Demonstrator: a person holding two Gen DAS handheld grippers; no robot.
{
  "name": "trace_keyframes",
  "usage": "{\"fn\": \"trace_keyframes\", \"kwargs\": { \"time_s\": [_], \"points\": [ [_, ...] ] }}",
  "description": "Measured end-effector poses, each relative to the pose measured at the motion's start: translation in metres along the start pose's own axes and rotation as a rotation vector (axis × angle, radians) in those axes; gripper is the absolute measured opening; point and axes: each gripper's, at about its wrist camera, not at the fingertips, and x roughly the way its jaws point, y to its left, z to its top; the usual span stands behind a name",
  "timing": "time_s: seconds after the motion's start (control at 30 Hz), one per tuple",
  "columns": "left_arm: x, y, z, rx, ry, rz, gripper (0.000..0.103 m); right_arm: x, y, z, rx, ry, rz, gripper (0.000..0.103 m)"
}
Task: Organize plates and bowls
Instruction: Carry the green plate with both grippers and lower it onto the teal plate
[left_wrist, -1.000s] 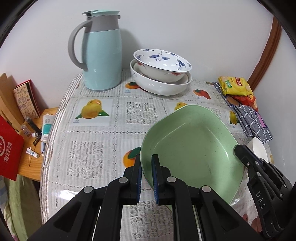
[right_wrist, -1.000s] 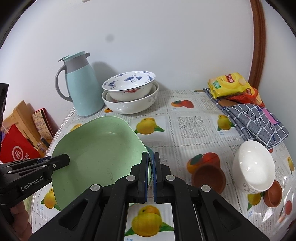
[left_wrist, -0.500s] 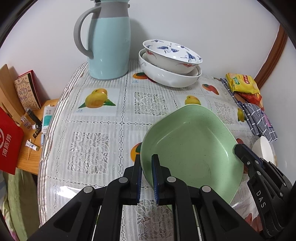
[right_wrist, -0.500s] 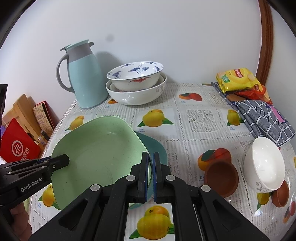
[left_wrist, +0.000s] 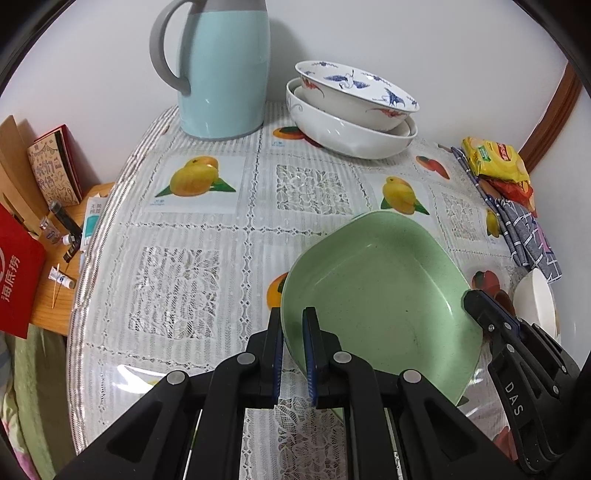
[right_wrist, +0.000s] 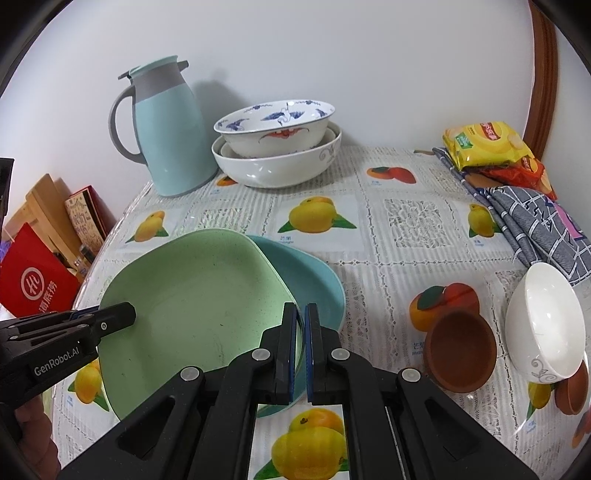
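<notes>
Both grippers hold one pale green plate (left_wrist: 384, 291) by opposite rims. My left gripper (left_wrist: 293, 315) is shut on its near-left rim. My right gripper (right_wrist: 300, 312) is shut on the green plate's (right_wrist: 199, 295) right rim. The plate hangs tilted just above a teal plate (right_wrist: 314, 273) on the table, overlapping most of it. In the left wrist view the teal plate is hidden. At the back a blue-patterned bowl (right_wrist: 275, 125) sits nested in a larger white bowl (right_wrist: 277, 166).
A light blue jug (right_wrist: 170, 136) stands back left. A small white bowl (right_wrist: 543, 317) leans on brown cups (right_wrist: 458, 354) at the right. Snack packets (right_wrist: 484, 144) and a checked cloth (right_wrist: 535, 221) lie back right. The table edge drops to a low shelf (left_wrist: 51, 302) on the left.
Both grippers have sunk toward the table with the green plate between them. The teal plate has come into view beneath it in the right wrist view.
</notes>
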Motion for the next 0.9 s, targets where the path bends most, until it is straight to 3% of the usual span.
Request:
{"fn": "trace_keyframes", "kwargs": {
  "time_s": [0.9],
  "points": [
    [0.004, -0.011, -0.002, 0.011, 0.007, -0.007, 0.015, 0.018, -0.012, 0.004, -0.01, 0.032, -0.007, 0.006]
  ]
}}
